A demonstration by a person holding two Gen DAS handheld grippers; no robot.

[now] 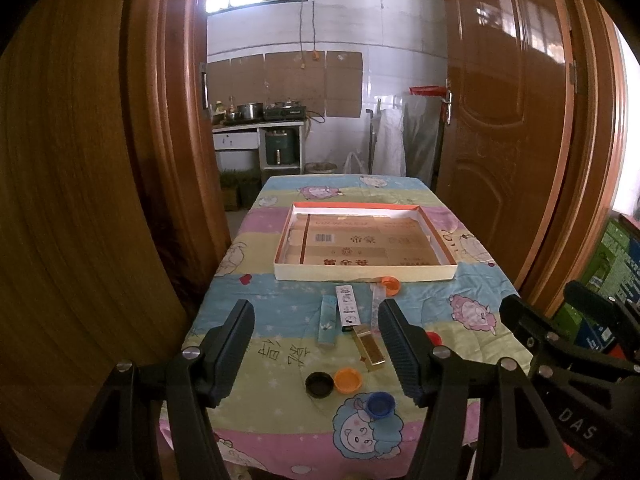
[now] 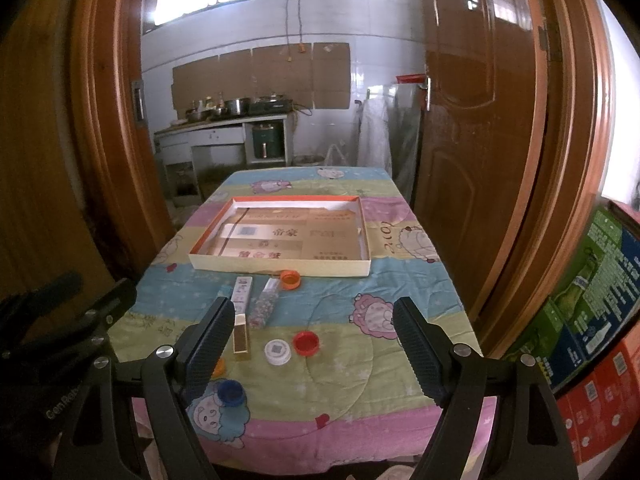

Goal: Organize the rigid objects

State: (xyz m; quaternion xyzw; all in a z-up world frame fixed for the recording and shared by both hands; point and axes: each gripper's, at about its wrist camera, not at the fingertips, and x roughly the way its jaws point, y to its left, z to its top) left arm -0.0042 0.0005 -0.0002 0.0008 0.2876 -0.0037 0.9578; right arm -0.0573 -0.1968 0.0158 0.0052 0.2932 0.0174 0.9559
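Observation:
A shallow white box lid with an orange rim (image 1: 366, 273) (image 2: 276, 269) lies mid-table, lined with cardboard. In front of it lie a teal stick box (image 1: 327, 321), a white printed box (image 1: 347, 306) (image 2: 242, 289), a clear tube (image 1: 376, 300) (image 2: 265, 304), a gold lighter-like block (image 1: 368, 347) (image 2: 241, 340) and several bottle caps: orange (image 1: 390, 285) (image 2: 289, 279), black (image 1: 319, 384), orange (image 1: 348, 379), blue (image 1: 381, 404) (image 2: 230, 392), white (image 2: 277, 350), red (image 2: 306, 342). My left gripper (image 1: 316, 322) hovers open above them. My right gripper (image 2: 314, 316) also stands open, holding nothing.
The table (image 1: 280, 432) wears a pastel cartoon cloth and stands in a wooden doorway, door (image 1: 508, 120) swung open at right. A kitchen counter (image 1: 256, 126) with pots lies beyond. Stacked cartons (image 2: 592, 312) stand right of the table.

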